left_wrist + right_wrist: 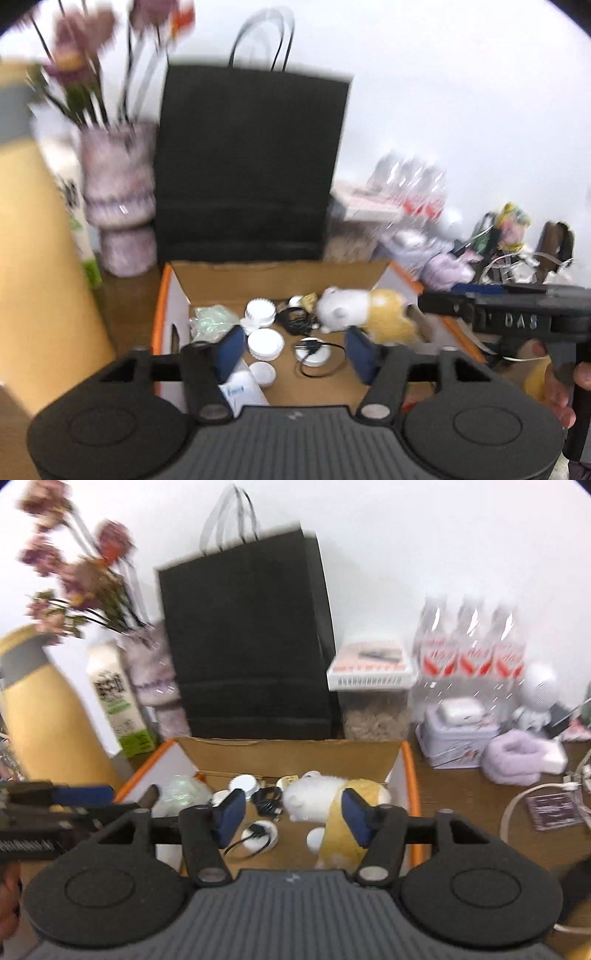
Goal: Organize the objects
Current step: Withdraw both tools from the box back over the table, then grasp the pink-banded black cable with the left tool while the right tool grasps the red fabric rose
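An open cardboard box (273, 275) (295, 755) with orange edges holds a white and yellow plush toy (364, 312) (325, 801), several white round lids (265, 343), a black cable (295, 317) and a clear plastic bag (210, 319). My left gripper (293, 352) is open and empty above the box's near side. My right gripper (291, 818) is open and empty, just above the box, with the plush between and beyond its fingers. The right gripper's body also shows in the left wrist view (517, 317).
A black paper bag (251, 162) (251, 642) stands behind the box. A vase with flowers (118, 195) and a yellow bottle (40, 258) stand left. Water bottles (469, 653), a lilac tin (454, 738) and a purple scrunchie (513, 757) lie right on the wooden table.
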Motion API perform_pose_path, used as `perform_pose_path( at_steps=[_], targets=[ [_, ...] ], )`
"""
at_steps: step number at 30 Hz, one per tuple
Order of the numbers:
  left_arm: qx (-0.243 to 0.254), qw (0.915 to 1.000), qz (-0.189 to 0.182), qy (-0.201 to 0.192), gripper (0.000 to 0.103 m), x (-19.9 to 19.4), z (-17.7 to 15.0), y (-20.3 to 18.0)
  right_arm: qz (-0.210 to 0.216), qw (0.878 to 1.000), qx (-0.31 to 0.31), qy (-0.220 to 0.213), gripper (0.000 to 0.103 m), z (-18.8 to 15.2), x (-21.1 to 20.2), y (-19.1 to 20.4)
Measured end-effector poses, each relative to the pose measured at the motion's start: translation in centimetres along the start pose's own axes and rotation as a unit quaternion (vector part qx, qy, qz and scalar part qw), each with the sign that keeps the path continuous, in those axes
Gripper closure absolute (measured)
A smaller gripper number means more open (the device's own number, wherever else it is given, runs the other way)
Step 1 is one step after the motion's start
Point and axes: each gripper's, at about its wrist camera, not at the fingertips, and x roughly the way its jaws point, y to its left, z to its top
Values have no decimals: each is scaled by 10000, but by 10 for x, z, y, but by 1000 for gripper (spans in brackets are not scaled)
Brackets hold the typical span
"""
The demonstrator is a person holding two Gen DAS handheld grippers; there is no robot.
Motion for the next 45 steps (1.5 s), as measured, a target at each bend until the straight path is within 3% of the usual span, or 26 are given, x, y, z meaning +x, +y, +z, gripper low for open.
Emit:
perform_pose_path(
  at_steps=[4,9,13,15,18,24,29,34,39,45],
  targets=[
    [139,9989,-9,-439,21,-79,-47,-22,43,9996,-113,-273,25,-44,-78,16],
    [-6,9995,-212,-243,17,-150,-125,-57,237,9992,57,-312,17,-130,-163,37],
    [-131,9999,9,-49,17,-193,-180,-76,336,9991,261,-8,14,-193,-213,50],
    [-343,9992,54,191,17,-204,-202,-83,226,9995,185,156,14,-218,-229,60],
    [-285,9984,107,466,19,-209,-226,-94,183,9996,-7,217,14,-245,-245,77],
    [-147,9993,242,235,19,-215,-226,-96,142,9998,-17,147,14,-257,-258,83],
    [-215,9987,381,256,28,-187,-210,-82,0,9999,21,101,15,-244,-239,69],
    [139,9995,278,-12,29,-135,-167,-65,-79,9999,-68,-86,16,-208,-195,55],
    [667,9970,191,335,30,-41,-121,-51,17,10000,51,-57,16,-156,-110,40],
    [747,9940,379,702,38,32,-110,-35,41,9986,500,180,22,-120,-11,23]
  ],
)
